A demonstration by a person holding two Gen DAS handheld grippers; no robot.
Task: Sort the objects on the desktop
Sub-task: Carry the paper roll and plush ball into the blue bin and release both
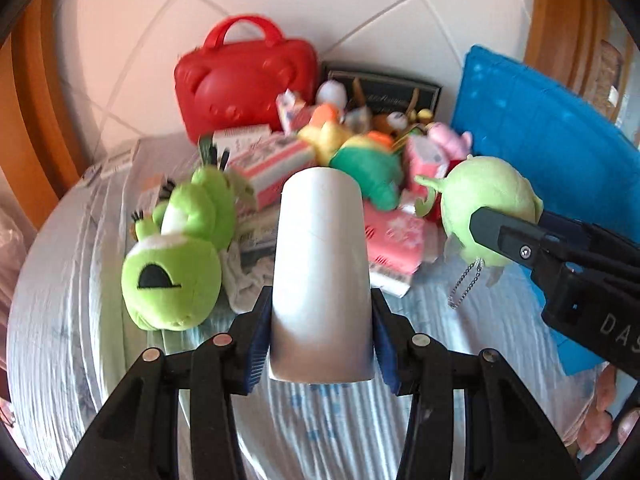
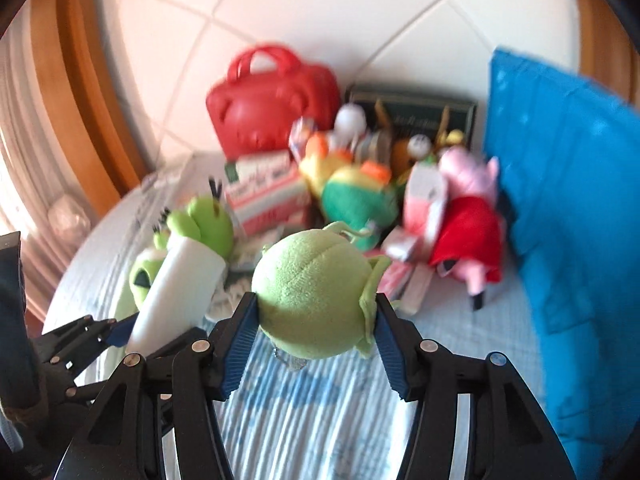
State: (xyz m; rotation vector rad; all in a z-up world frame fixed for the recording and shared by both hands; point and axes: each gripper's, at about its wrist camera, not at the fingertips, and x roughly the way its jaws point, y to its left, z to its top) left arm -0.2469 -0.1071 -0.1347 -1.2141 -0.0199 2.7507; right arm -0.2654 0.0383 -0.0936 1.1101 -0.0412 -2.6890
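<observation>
My left gripper [image 1: 322,342] is shut on a white cylinder [image 1: 322,272], lifted above the striped cloth; the same cylinder [image 2: 176,292] shows at the left of the right wrist view. My right gripper [image 2: 316,336] is shut on a round pale-green plush [image 2: 312,292] with a small bead chain, also raised off the cloth. In the left wrist view that plush [image 1: 488,200] hangs at the right, gripped by the other tool's black fingers [image 1: 504,236]. A bright green frog plush [image 1: 180,256] lies on the cloth to the left of the cylinder.
A heap of plush toys and pink boxes [image 1: 360,160] lies behind. A red bear-faced case [image 1: 244,80] and a dark box [image 1: 384,92] stand at the back. A blue cushion [image 2: 568,208] leans on the right, with a pink pig plush [image 2: 472,224] beside it.
</observation>
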